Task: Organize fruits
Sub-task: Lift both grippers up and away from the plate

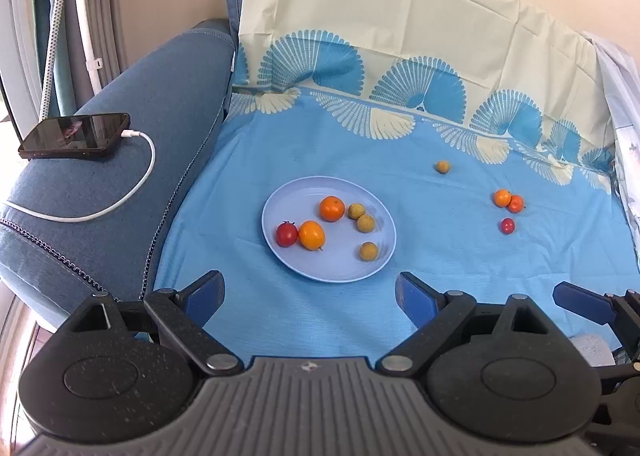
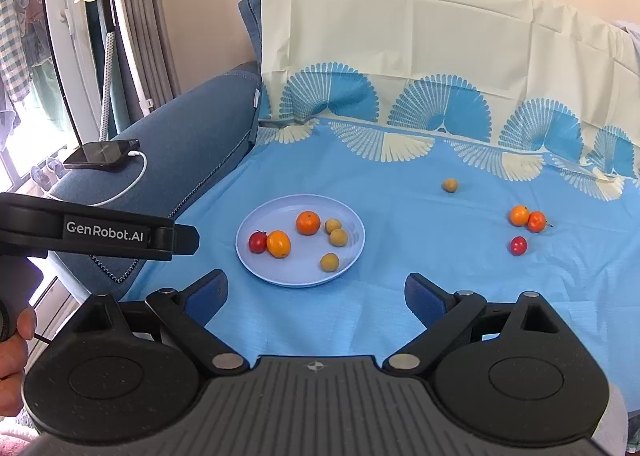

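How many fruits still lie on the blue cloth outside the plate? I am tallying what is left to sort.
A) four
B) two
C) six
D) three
A: off the plate lie one brownish longan, two small oranges touching each other, and one red cherry tomato; the other six fruits sit on the plate.

White lettering "GenRobot.AI" on side of black left gripper (image 2: pixel 182 240), seen from right wrist view. No other legible text.
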`<state>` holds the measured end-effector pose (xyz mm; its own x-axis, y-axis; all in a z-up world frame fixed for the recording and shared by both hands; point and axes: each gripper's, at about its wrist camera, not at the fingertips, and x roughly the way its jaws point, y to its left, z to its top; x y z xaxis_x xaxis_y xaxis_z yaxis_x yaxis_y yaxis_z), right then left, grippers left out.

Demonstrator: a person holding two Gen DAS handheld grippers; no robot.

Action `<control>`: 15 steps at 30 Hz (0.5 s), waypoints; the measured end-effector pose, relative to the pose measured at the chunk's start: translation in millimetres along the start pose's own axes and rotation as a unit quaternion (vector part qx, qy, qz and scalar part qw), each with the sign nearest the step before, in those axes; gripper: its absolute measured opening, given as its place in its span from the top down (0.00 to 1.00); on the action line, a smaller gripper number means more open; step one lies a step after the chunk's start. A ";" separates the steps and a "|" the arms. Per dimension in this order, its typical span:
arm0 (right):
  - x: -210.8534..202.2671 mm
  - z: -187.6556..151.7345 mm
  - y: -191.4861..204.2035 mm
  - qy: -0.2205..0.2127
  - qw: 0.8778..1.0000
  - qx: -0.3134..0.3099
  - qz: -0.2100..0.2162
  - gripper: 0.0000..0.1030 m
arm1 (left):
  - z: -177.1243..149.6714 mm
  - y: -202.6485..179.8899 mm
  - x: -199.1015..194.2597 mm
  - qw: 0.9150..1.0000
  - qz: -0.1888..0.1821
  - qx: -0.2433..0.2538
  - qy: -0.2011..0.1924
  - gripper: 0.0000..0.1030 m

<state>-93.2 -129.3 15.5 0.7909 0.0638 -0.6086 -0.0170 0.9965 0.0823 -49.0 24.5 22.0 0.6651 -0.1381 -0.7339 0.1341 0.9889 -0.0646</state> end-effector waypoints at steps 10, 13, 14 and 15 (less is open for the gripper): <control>1.3 -2.1 -0.5 0.002 1.000 0.000 -0.001 0.07 | 0.8 0.1 0.7 1.000 -0.001 0.000 0.000 0.08; 3.2 -2.9 -0.1 0.005 1.000 0.001 -0.001 0.07 | 0.9 -0.2 1.0 1.000 -0.001 0.001 0.000 0.08; 4.0 -2.7 -0.1 0.006 1.000 0.001 0.000 0.07 | 0.8 0.1 1.6 1.000 -0.002 0.001 0.001 0.08; 4.8 -2.7 -0.1 0.007 1.000 0.001 -0.001 0.07 | 1.1 0.1 2.5 1.000 -0.002 0.001 0.001 0.08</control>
<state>-91.0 -129.0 10.5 0.7820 0.0636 -0.6200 -0.0146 0.9964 0.0838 -46.5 24.2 20.9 0.6629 -0.1413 -0.7353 0.1381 0.9883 -0.0654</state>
